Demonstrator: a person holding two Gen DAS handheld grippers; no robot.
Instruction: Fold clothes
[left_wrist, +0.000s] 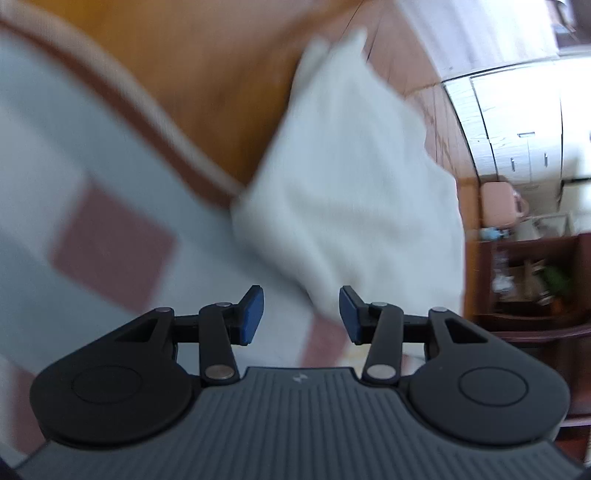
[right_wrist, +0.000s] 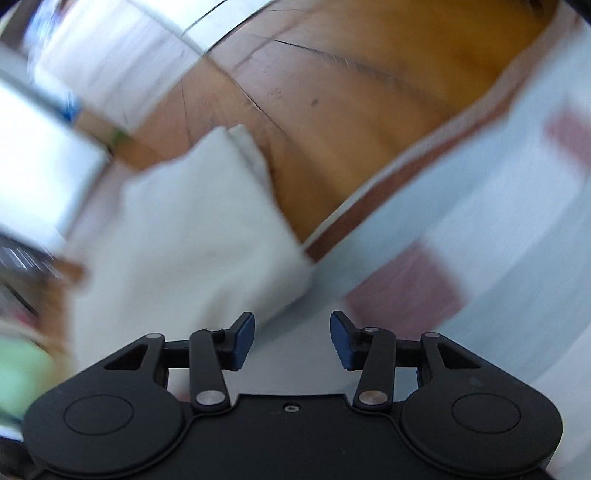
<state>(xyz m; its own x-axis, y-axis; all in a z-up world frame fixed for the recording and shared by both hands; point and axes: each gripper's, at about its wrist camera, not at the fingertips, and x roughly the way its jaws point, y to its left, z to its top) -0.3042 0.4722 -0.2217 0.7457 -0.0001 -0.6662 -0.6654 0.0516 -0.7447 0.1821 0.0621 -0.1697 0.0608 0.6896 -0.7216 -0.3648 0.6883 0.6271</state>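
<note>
Left wrist view: left claw (left_wrist: 301, 314) stood open, empty, as did right claw (right_wrist: 291, 339). White garment (left_wrist: 343, 192) lay folded on the patterned cloth (left_wrist: 110, 240), overhanging its edge. Release seemingly done; next, regrasp.

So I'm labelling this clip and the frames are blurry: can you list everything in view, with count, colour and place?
White garment: one, white, lying half on the bedcover and half over its edge, ahead of both grippers.
Bedcover: one, pale blue-grey with dull red squares and a brown border, under the garment.
Wooden floor: orange-brown, beyond the bedcover's edge.
Cabinets: white, far right in the left wrist view; number unclear.
Shelf: one, dark wood, holding small blurred items.
Left hand-held gripper: one, black with blue pads, open, nothing between them.
Right hand-held gripper: one, black with blue pads, open, empty.
</note>
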